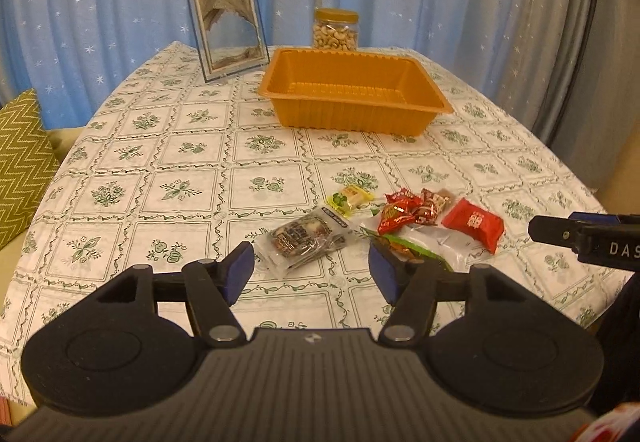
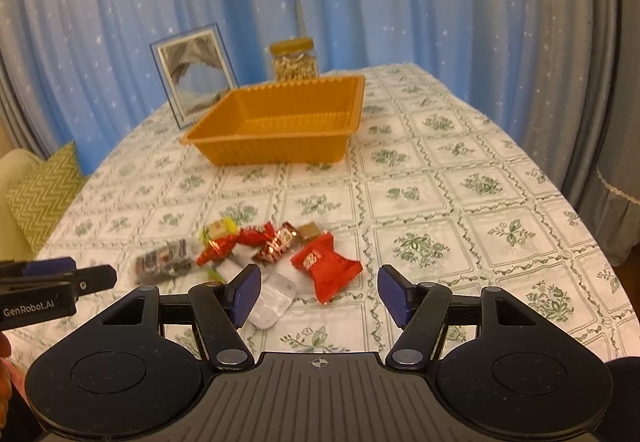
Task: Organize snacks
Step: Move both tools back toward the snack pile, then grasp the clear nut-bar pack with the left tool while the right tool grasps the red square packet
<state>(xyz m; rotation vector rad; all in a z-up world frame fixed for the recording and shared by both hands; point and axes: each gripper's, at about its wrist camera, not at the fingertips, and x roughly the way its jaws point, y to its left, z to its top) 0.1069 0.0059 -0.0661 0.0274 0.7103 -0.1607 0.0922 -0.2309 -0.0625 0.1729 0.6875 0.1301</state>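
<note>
at far left a green zigzag-patterned cushion [image 1: 20, 162] sits off the counter [image 1: 160, 162], which wears a white cloth with green floral squares. a blue-framed sand picture [image 1: 226, 28] stands upright at the back, with a clear jar of cashews with a yellow lid [image 1: 335, 29] to its right, just behind the empty orange ribbed plastic tray [image 1: 354, 90]. nearer the cameras lies the pile of wrapped snacks [image 1: 380, 222]: a clear packet with dark print [image 1: 306, 238], a small yellow-green candy [image 1: 350, 198] and a red square packet [image 1: 474, 224]. the left gripper [image 1: 312, 270] hovers by the clear packet, jaws released and empty. the right gripper [image 2: 318, 292] hovers near the red packet, jaws parted, grasping nothing.
</note>
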